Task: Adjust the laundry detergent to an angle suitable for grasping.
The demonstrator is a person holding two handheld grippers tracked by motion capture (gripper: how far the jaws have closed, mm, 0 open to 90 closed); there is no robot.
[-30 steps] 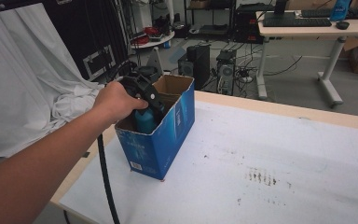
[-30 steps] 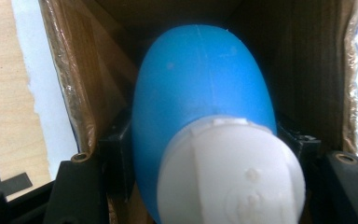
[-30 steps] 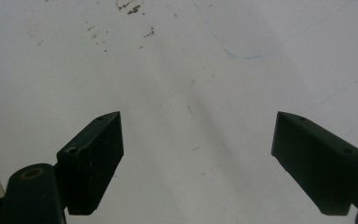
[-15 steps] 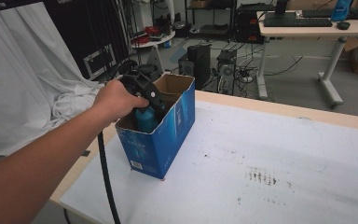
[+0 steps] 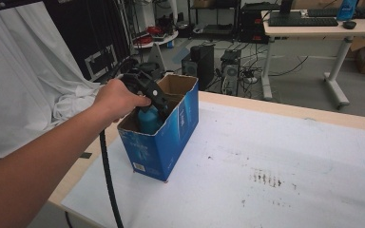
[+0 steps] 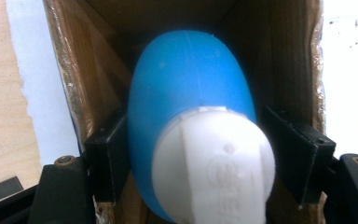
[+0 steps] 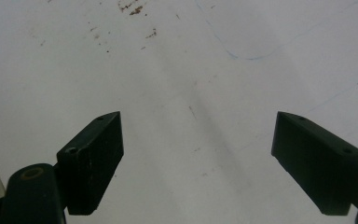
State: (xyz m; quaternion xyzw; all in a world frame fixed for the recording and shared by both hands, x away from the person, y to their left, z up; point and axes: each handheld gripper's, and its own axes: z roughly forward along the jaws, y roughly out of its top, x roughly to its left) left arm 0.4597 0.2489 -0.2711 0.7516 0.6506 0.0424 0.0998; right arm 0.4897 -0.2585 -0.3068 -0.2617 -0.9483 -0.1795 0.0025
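Blue bottle [image 6: 186, 88] with white cap [image 6: 214, 163], upright inside the blue cardboard box [image 5: 171, 137] at the bench's [image 5: 275, 190] left edge. Brown box walls crowd it. Left hand-held gripper [image 6: 191, 154] straddles it, jaws just opening, slightly clear; right hand-held gripper [image 7: 198, 158] gapes wide, empty.

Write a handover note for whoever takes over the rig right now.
Left gripper: reaches down into the blue box at the table's near left part. Its jaws have just been opening and now flank the blue bottle without clearly pressing on it.
Right gripper: open, holding nothing, over bare white tabletop.
Bottle: stands in the box's near end, white cap up.
Done: bottle looks set down in the box and about released.
Left: probably lift the left gripper straight out, keeping its jaws off the cardboard walls.
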